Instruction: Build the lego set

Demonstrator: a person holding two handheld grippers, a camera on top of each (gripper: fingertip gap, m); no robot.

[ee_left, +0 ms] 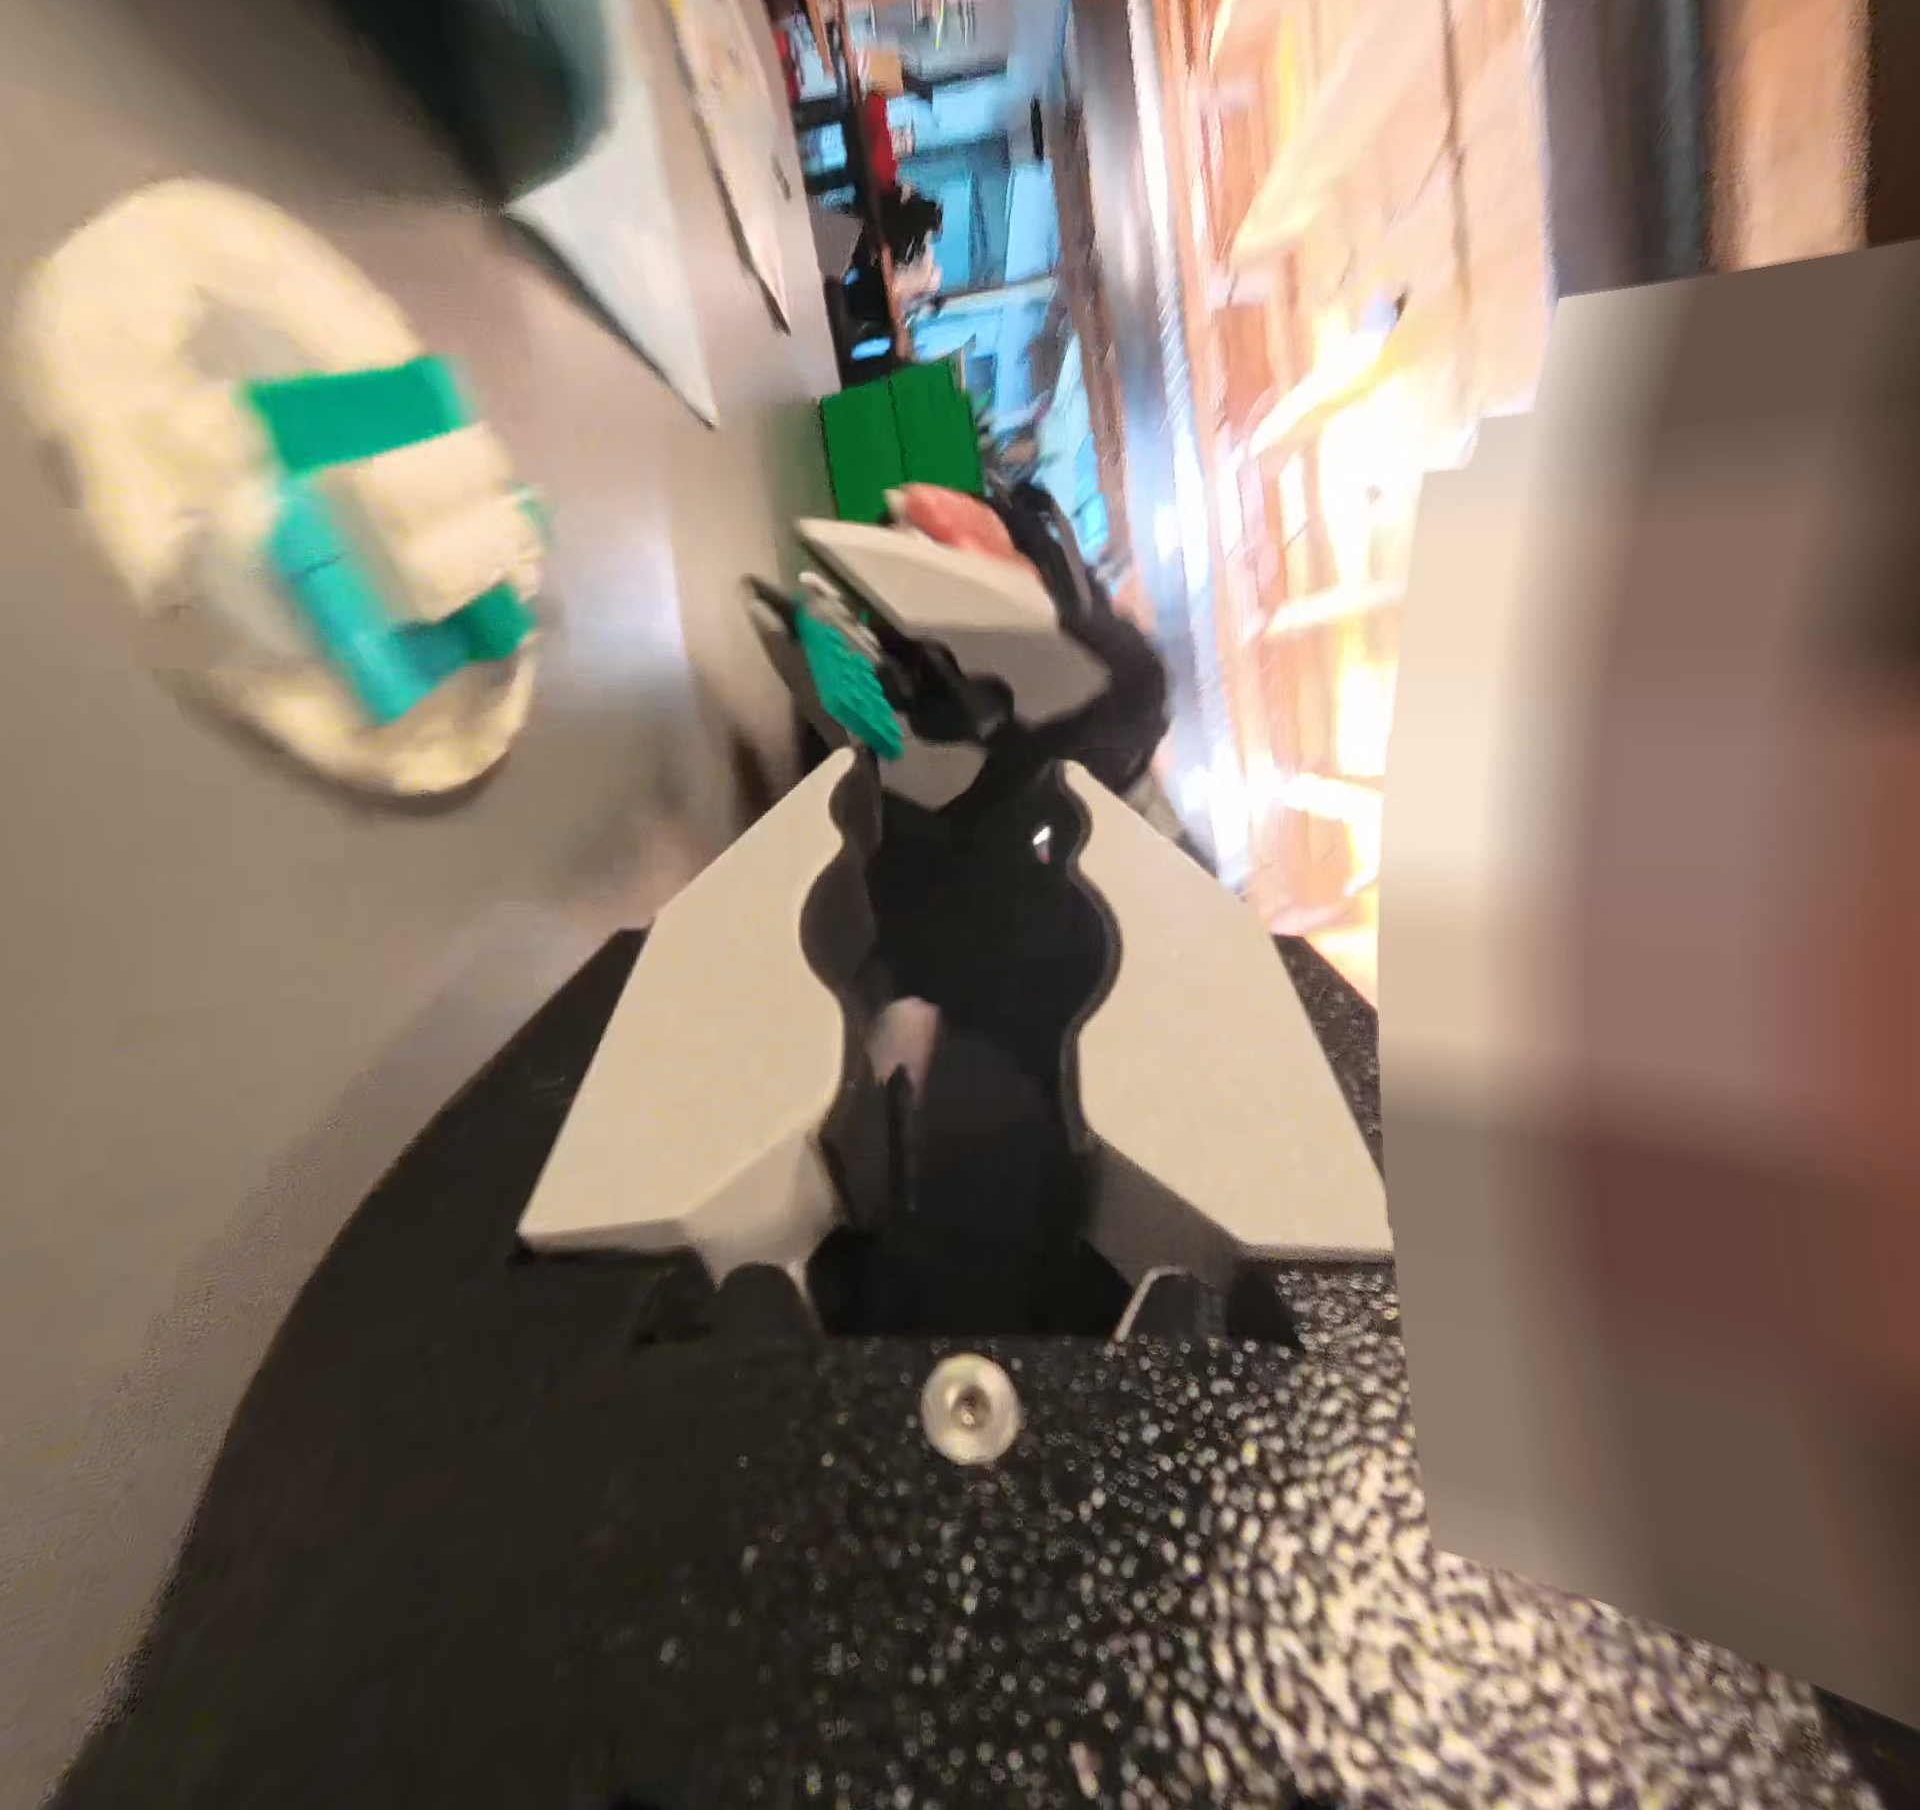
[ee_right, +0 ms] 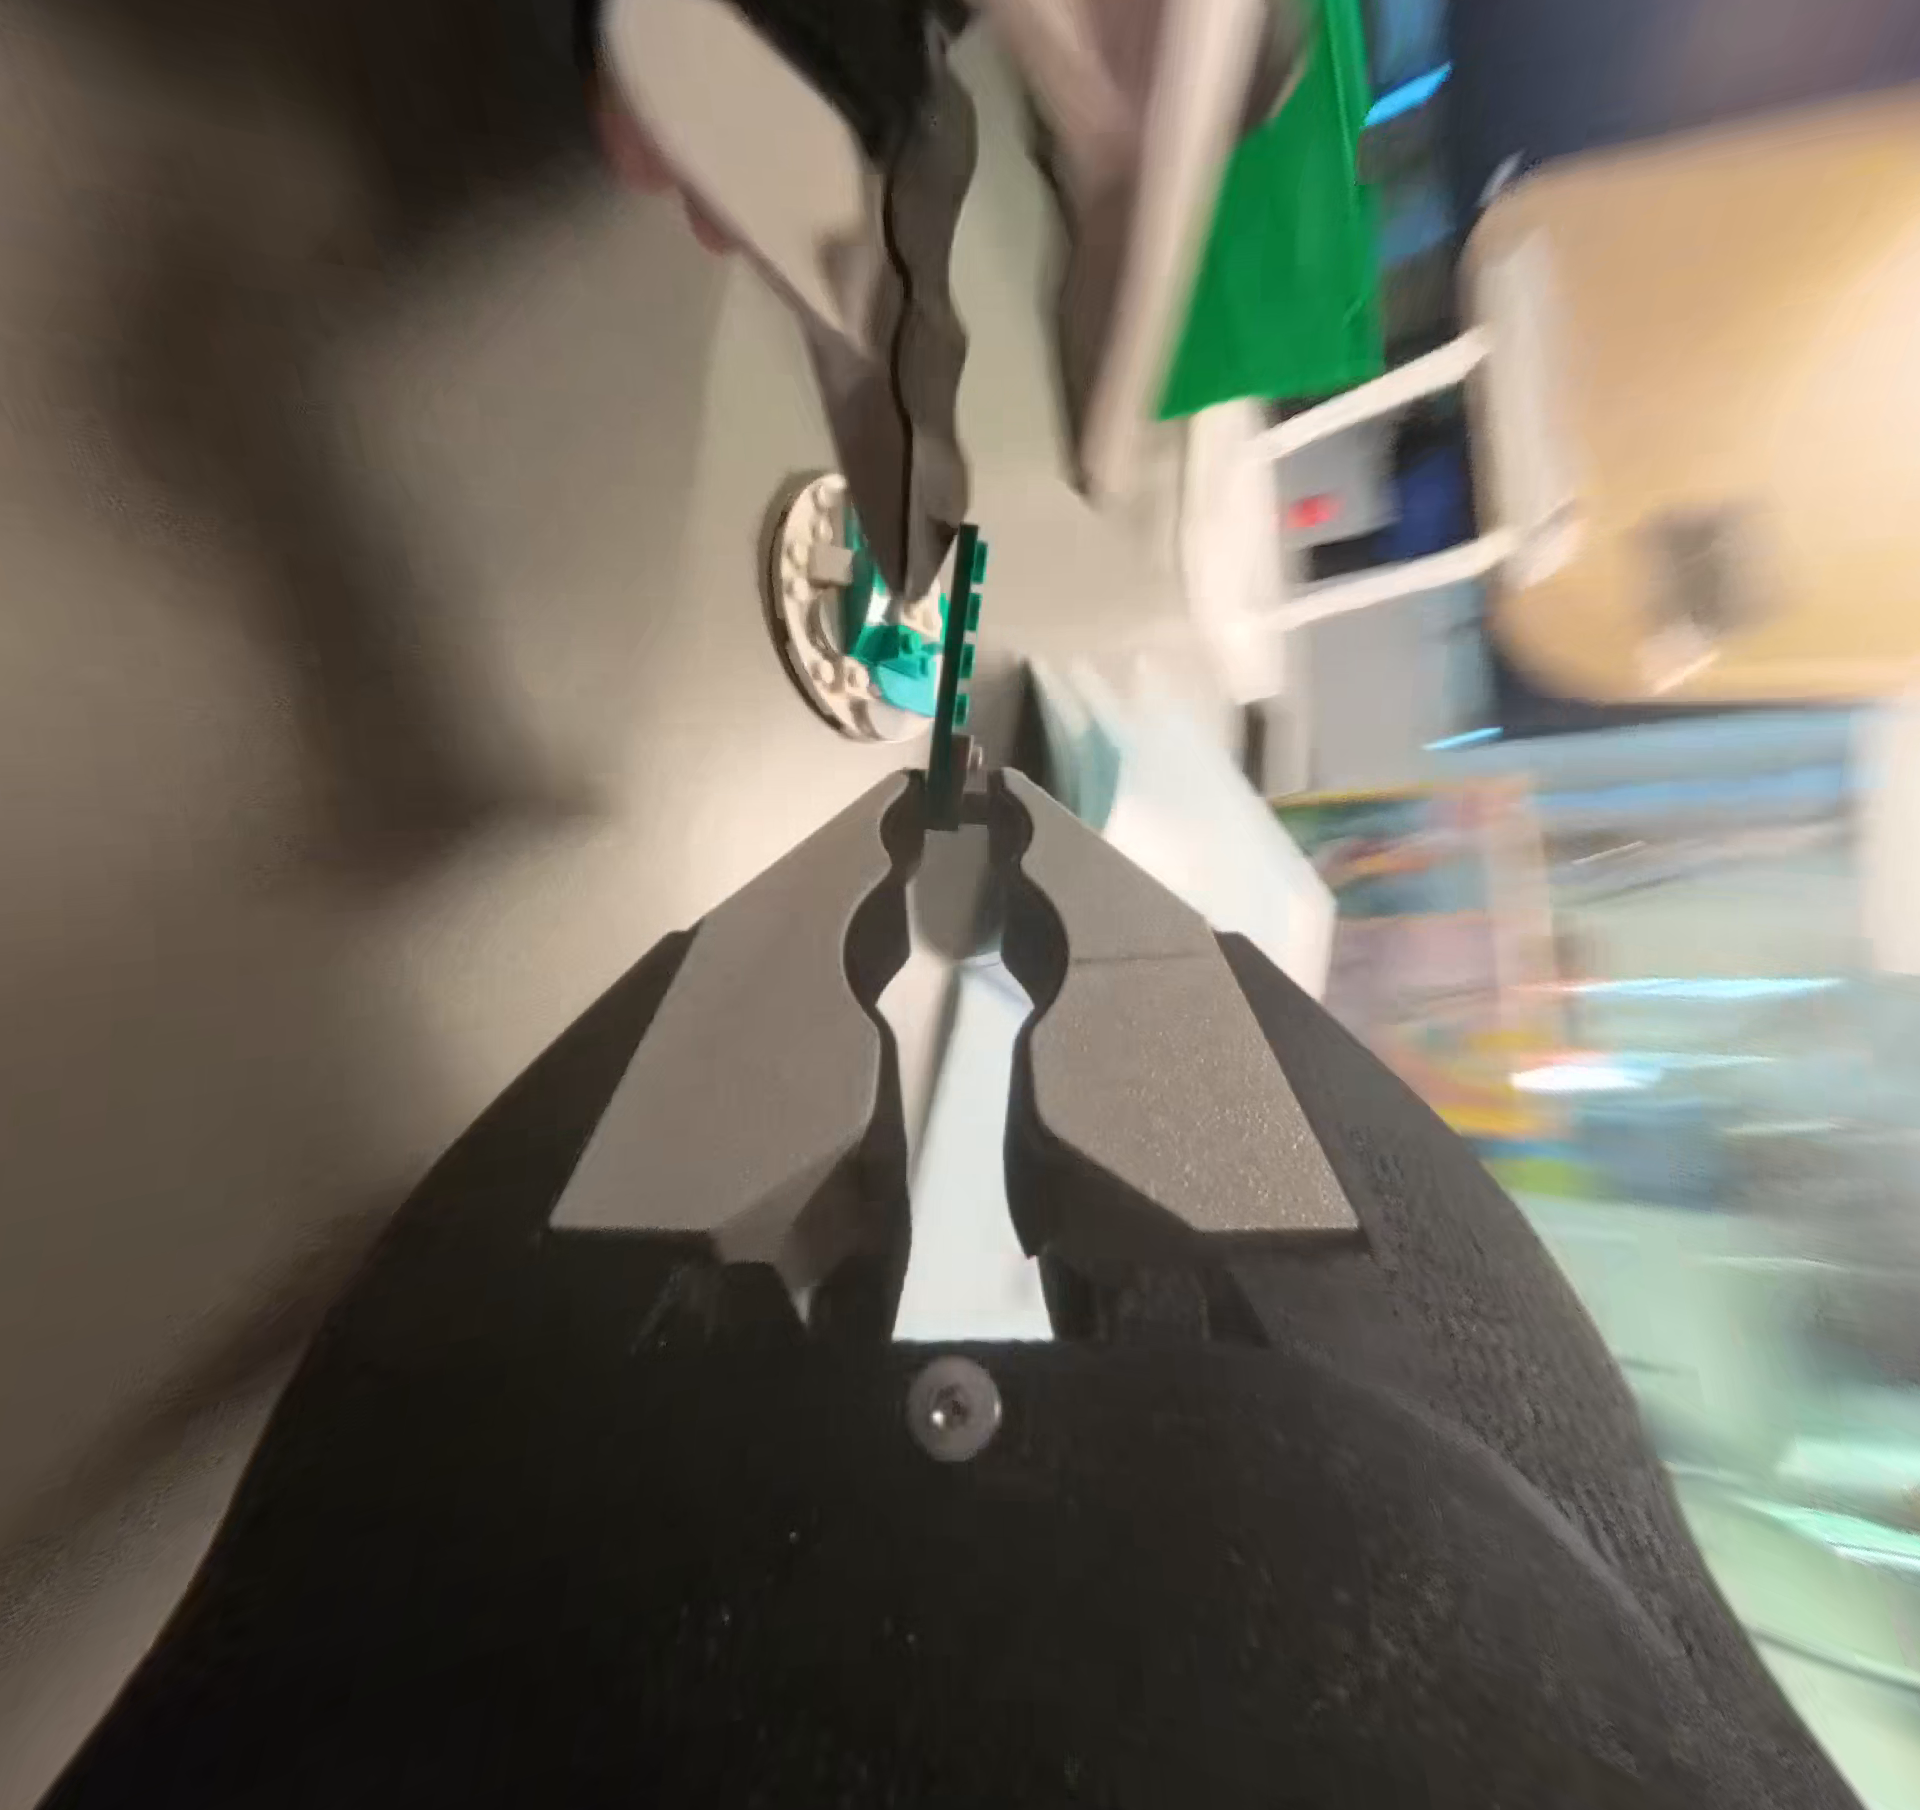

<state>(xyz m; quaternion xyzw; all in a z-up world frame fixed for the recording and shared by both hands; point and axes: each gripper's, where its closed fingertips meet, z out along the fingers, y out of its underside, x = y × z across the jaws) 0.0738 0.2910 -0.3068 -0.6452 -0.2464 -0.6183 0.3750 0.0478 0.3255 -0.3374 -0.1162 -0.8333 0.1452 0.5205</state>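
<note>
The right hand-held gripper [ee_right: 954, 786] is closed almost fully on the lower end of a dark green studded plate [ee_right: 958, 659], which stands up out of its tips on edge with the studs facing right; a small grey piece [ee_right: 971, 754] sits against the plate just above the tips. In the left wrist view the same gripper appears farther off, tilted, with the teal-green plate [ee_left: 847, 685] showing its studded face between grey fingers and a person's hand [ee_left: 951, 519] behind it. The left hand-held gripper [ee_left: 961, 773] has its two grey fingers [ee_left: 727, 981] parted by a narrow wavy gap, and nothing shows between them; in the right wrist view it reaches down from the top with its tips drawn close together, its point just beside the top of the plate, though I cannot tell if they touch. Behind it on the grey worktop [ee_right: 364, 617] lies the round white lego base [ee_right: 821, 607] with teal pieces on it; in the left wrist view this base [ee_left: 135, 389] is at the left, blurred, carrying green, teal and white bricks [ee_left: 405, 534]. A bright green flat piece [ee_left: 899, 451] stands at the far edge of the worktop. Both views are smeared by motion, and the background is too blurred to read.
</note>
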